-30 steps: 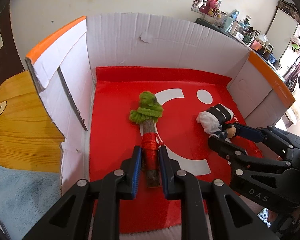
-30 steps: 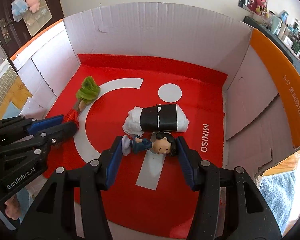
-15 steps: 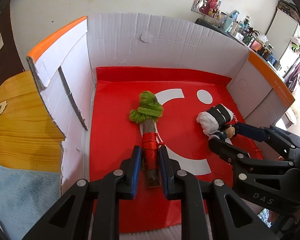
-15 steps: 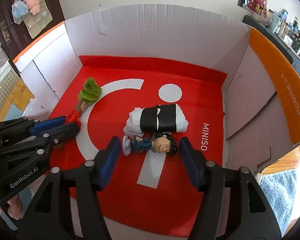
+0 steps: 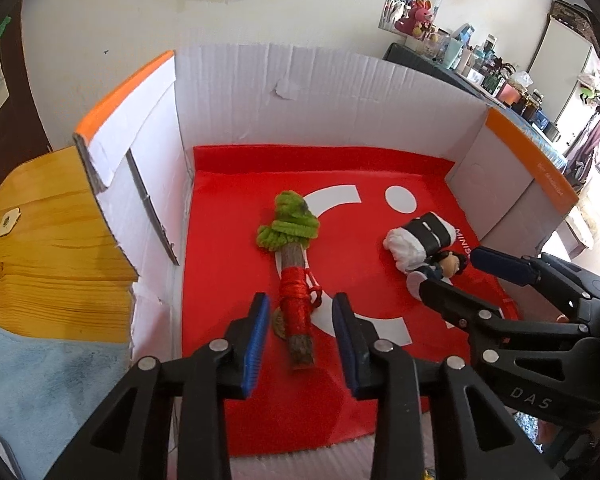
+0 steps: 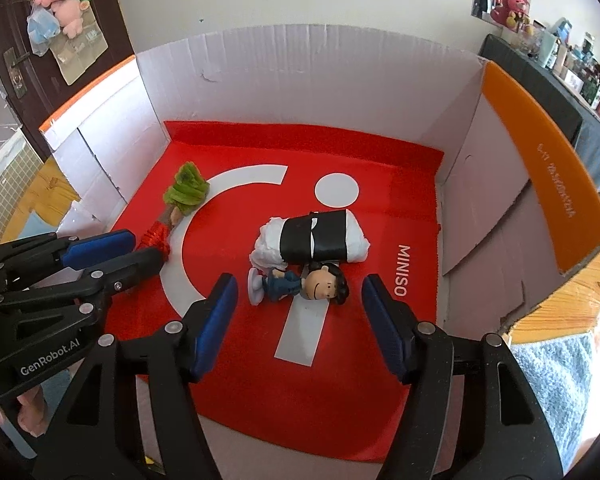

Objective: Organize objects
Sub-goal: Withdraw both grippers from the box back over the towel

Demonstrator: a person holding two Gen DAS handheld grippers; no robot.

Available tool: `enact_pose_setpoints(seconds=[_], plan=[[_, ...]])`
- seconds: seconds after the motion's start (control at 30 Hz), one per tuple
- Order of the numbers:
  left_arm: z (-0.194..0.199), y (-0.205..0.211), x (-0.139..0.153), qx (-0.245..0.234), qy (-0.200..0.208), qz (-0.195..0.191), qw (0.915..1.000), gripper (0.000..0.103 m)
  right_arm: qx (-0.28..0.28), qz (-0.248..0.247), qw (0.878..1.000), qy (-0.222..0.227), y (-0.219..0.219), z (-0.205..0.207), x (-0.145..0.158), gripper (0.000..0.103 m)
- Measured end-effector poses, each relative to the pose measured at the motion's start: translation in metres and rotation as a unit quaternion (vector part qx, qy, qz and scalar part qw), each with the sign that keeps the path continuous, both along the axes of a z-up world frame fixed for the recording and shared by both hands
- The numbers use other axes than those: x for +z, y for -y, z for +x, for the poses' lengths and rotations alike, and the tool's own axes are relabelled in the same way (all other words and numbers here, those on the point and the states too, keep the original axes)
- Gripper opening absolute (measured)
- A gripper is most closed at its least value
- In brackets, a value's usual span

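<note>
A toy tree (image 5: 294, 280) with a green yarn top, bark stem and red thread wrap lies on the red mat (image 5: 228, 240) inside a white cardboard box (image 5: 300, 96). My left gripper (image 5: 300, 320) is open, its blue pads either side of the stem's near end, not touching. A small doll figure (image 6: 300, 283) with black hair lies on the mat beside a white roll with a black band (image 6: 312, 238). My right gripper (image 6: 296, 294) is open wide just in front of the doll. The tree (image 6: 180, 204) and left gripper (image 6: 112, 252) also show in the right wrist view.
The box walls (image 6: 460, 168) with orange top edges (image 6: 540, 160) enclose the mat on three sides. A wooden table (image 5: 40, 240) and blue cloth (image 5: 40, 380) lie outside on the left. A cluttered shelf (image 5: 480, 60) stands far behind.
My left gripper has opened and let go of the toy tree, which stays on the mat. My right gripper has opened wider and drawn back from the doll.
</note>
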State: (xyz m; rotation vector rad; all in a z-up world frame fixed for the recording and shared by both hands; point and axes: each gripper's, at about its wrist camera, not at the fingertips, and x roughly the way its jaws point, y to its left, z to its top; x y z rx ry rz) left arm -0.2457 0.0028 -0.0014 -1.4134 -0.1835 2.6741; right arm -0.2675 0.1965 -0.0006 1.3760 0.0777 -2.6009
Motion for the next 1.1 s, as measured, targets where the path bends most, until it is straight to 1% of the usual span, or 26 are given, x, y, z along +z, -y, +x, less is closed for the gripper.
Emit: enact_pose_setpoints(seconds=[0.3,0.43,0.53,0.67,0.93,1.03,1.1], plan=[[0.01,-0.003,0.006,-0.003,-0.006,-0.001,1.0,0.034,-0.001,-0.005,1.0,-0.01,-0.001,0.011,0.006,0.068],[0.017,-0.005,0.008,-0.005,-0.01,-0.001,0.9999,0.034,0.001,-0.01,1.0,-0.016,-0.001,0.019,0.011,0.071],[0.024,-0.007,0.011,-0.007,-0.013,0.0,0.9999,0.034,0.004,-0.013,1.0,-0.021,0.001,0.025,0.014,0.071],[0.033,-0.009,0.016,-0.008,-0.019,-0.001,0.9998,0.04,0.006,-0.015,0.999,-0.029,0.002,0.032,0.019,0.073],[0.047,-0.009,0.022,-0.006,-0.026,-0.001,0.9996,0.04,0.008,-0.017,0.999,-0.044,0.003,0.046,0.025,0.079],[0.053,-0.008,0.022,-0.003,-0.027,0.0,0.9996,0.047,0.009,-0.017,0.999,-0.046,0.003,0.051,0.026,0.079],[0.056,-0.007,0.023,-0.001,-0.029,0.0,0.9996,0.05,0.009,-0.019,0.999,-0.048,0.002,0.055,0.027,0.079]])
